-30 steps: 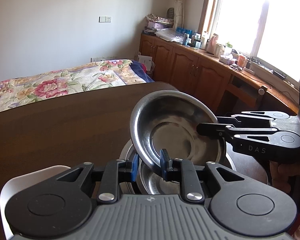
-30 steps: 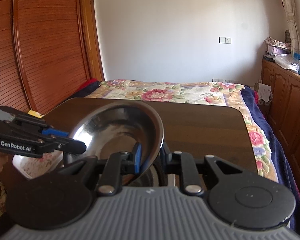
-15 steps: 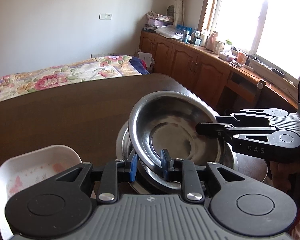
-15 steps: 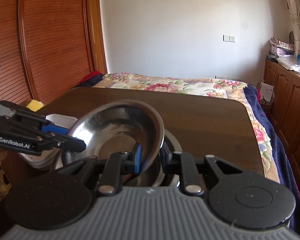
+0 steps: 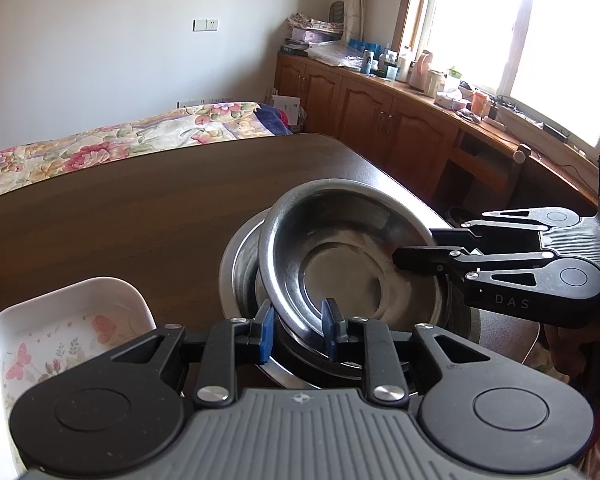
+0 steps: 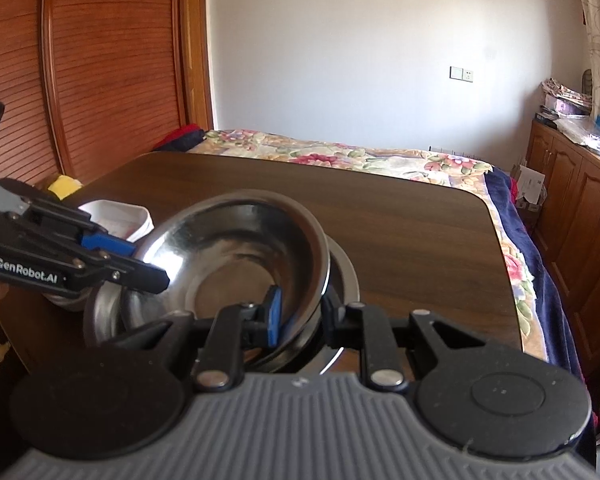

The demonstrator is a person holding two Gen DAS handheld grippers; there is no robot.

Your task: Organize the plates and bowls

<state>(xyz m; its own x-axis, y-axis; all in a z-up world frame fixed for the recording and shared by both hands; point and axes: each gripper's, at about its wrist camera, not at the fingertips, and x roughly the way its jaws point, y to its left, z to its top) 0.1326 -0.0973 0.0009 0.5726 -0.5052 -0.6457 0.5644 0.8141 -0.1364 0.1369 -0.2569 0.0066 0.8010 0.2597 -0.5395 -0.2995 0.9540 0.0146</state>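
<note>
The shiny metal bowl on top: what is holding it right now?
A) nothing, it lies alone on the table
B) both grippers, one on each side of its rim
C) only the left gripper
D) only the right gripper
B: the left gripper and the right gripper each straddle the rim of the top steel bowl, tilted over the steel bowls beneath.

A home bedroom: floral-quilted bed [image 6: 340, 156], wooden cabinets [image 5: 364, 112]

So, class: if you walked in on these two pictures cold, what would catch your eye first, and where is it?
A shiny steel bowl, tilted over a stack of steel bowls near the table's edge, gripped at opposite rims by the left gripper and right gripper. Next, the white dish with butterflies left of the stack, and the flowered bed beyond the table.
</note>
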